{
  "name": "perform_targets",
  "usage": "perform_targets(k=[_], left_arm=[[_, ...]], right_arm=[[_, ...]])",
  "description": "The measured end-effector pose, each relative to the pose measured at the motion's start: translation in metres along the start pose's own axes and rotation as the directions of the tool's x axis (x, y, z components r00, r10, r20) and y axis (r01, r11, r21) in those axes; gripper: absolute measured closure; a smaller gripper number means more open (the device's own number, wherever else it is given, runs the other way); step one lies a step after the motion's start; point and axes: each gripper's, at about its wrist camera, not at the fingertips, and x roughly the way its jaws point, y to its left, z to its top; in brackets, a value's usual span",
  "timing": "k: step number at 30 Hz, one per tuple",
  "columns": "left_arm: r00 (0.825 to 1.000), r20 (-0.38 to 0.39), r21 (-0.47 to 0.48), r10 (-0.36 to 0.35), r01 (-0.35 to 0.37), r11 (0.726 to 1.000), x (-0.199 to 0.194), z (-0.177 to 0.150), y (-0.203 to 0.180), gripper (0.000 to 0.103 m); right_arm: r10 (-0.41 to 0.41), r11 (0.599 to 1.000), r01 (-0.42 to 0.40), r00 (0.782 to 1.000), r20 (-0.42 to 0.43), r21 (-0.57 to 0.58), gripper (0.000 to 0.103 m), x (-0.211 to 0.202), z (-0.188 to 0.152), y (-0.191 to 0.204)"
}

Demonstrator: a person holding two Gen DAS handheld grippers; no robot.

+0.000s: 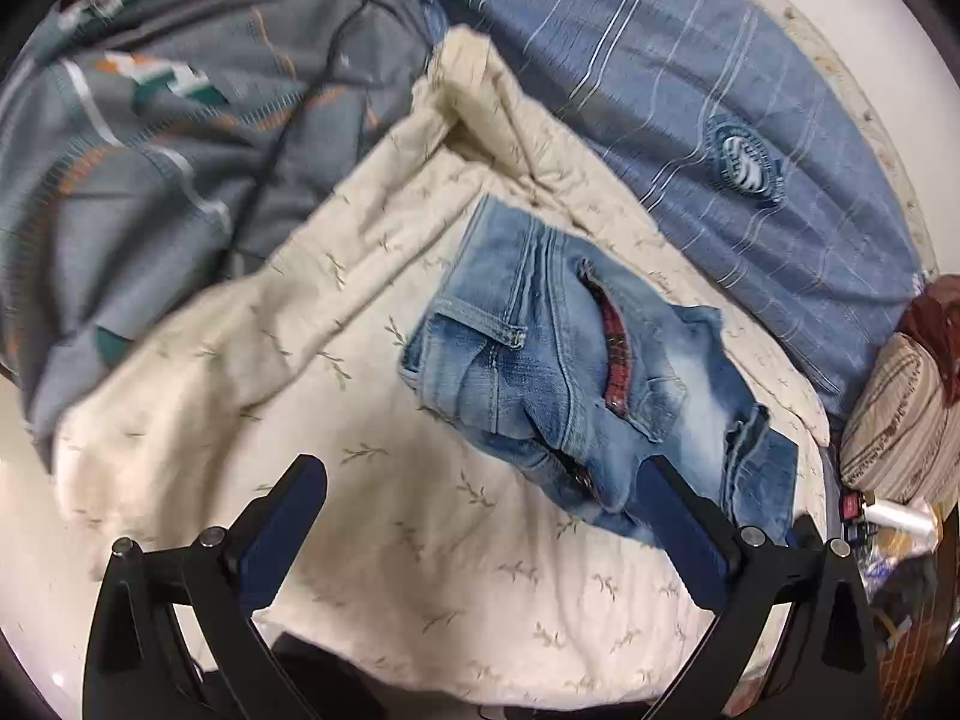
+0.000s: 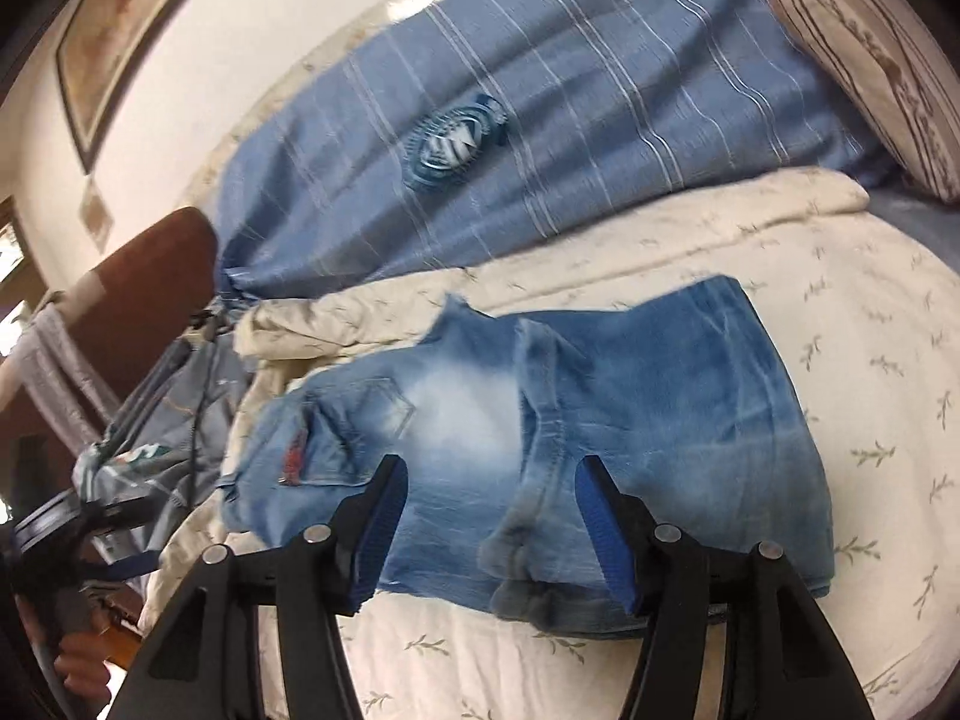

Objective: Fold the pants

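A cream quilt (image 1: 420,540) sprigged with small olive leaves covered the bed, and everything else lay around it. On the quilt's middle sat the pants (image 1: 576,384), faded blue jeans folded into a compact bundle, a strip of red plaid lining showing at one pocket. In the right wrist view the pants (image 2: 600,420) showed a whitened patch and a thick seam running down the top layer.

The left gripper (image 1: 486,468) hung above the quilt with its jaws spread wide and nothing between them; its right finger overlapped the near edge of the pants, the left finger stood over bare quilt. The right gripper (image 2: 489,468) was also spread wide and empty, low over the pants, both blue-padded fingers framing the near hem of the bundle. Whether either finger touched the denim could not be told.

Beyond the quilt's far edge lay a blue striped cover (image 1: 690,90) with a round emblem (image 1: 744,159) on it. Beside the quilt on the other side bunched a grey patterned sheet (image 1: 150,150), crossed by a dark cable (image 1: 336,48). A beige striped pillow (image 2: 870,60) rested past the blue cover. A framed picture (image 2: 120,42) hung on the pale wall (image 2: 210,108) behind the bed.
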Motion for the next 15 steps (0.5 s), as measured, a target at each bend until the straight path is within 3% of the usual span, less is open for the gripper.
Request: perform_targets(k=[5, 15], left_arm=[[0.997, -0.065, -0.101, -0.047, 0.041, 0.994, 0.040, -0.001, 0.009, 0.000], [0.990, -0.016, -0.215, -0.137, 0.131, 0.968, 0.084, 0.014, 0.018, 0.002]], right_arm=[[-0.028, 0.999, 0.028, 1.000, 0.009, -0.029, 0.040, -0.004, 0.003, -0.005], [-0.007, 1.000, 0.007, 0.999, -0.035, 0.027, 0.040, 0.000, 0.009, -0.023]])
